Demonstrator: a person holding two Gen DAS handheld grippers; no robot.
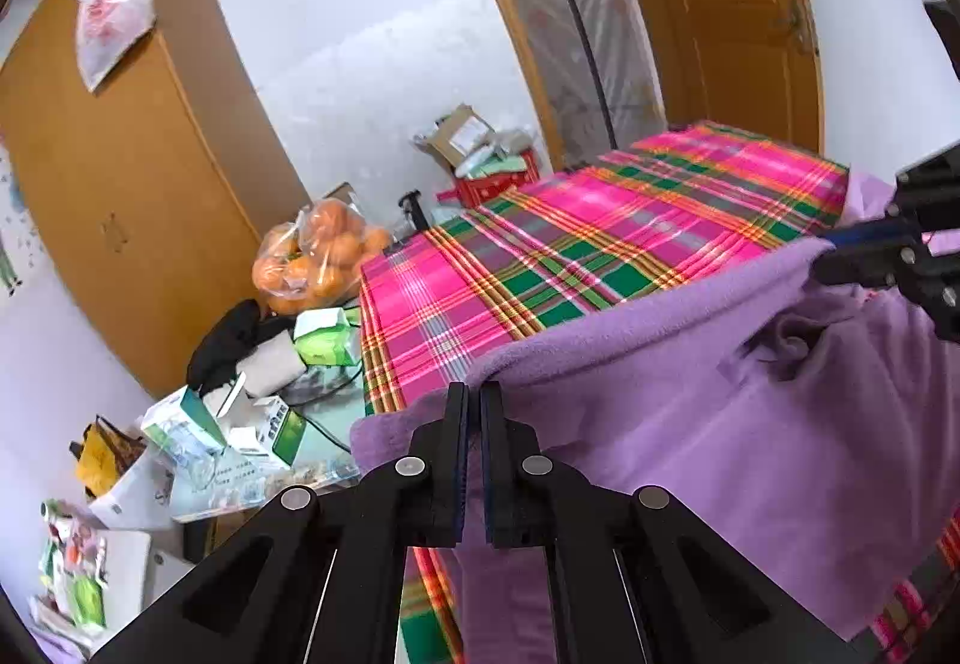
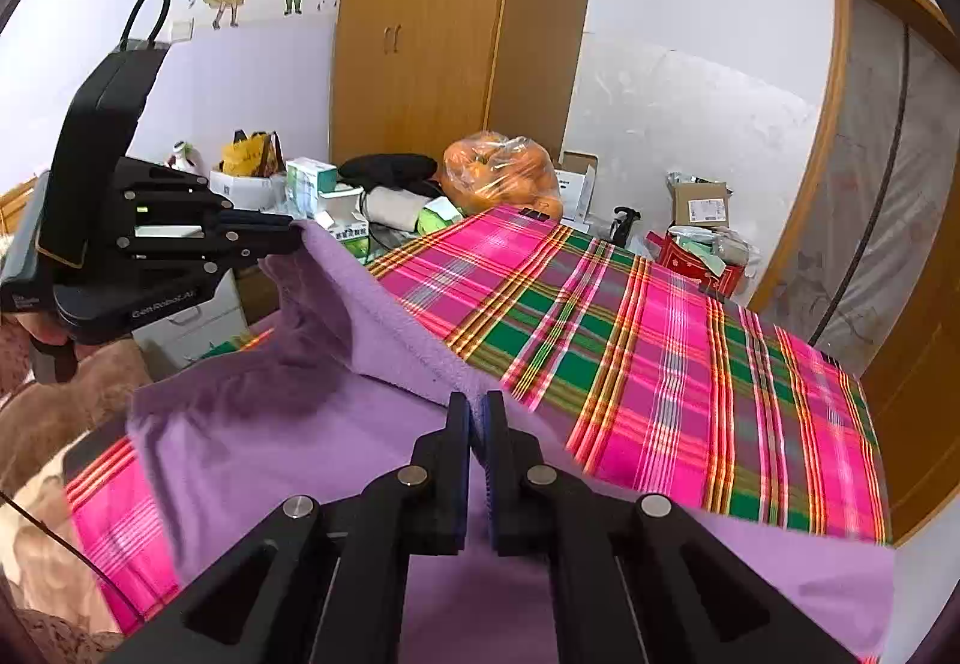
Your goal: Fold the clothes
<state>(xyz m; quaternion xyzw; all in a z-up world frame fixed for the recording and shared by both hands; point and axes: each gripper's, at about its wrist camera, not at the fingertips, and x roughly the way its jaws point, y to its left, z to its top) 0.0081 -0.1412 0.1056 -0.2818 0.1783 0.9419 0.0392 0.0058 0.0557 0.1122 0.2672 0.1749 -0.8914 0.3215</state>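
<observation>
A purple fleece garment (image 1: 690, 394) lies over the near part of a table under a pink and green plaid cloth (image 1: 600, 232). My left gripper (image 1: 474, 394) is shut on the garment's upper edge and holds it lifted. In the right wrist view the same purple garment (image 2: 270, 424) stretches between both grippers. My right gripper (image 2: 477, 403) is shut on that edge at the other end. The left gripper (image 2: 288, 238) shows at the left of the right wrist view, and the right gripper (image 1: 834, 250) shows at the right edge of the left wrist view.
A bag of oranges (image 2: 504, 172), boxes (image 2: 312, 184) and clutter crowd a low table past the plaid cloth's (image 2: 660, 340) far edge. A wooden wardrobe (image 2: 420, 22) and a door (image 1: 738, 4) stand behind. A red box (image 2: 696, 259) sits on the floor.
</observation>
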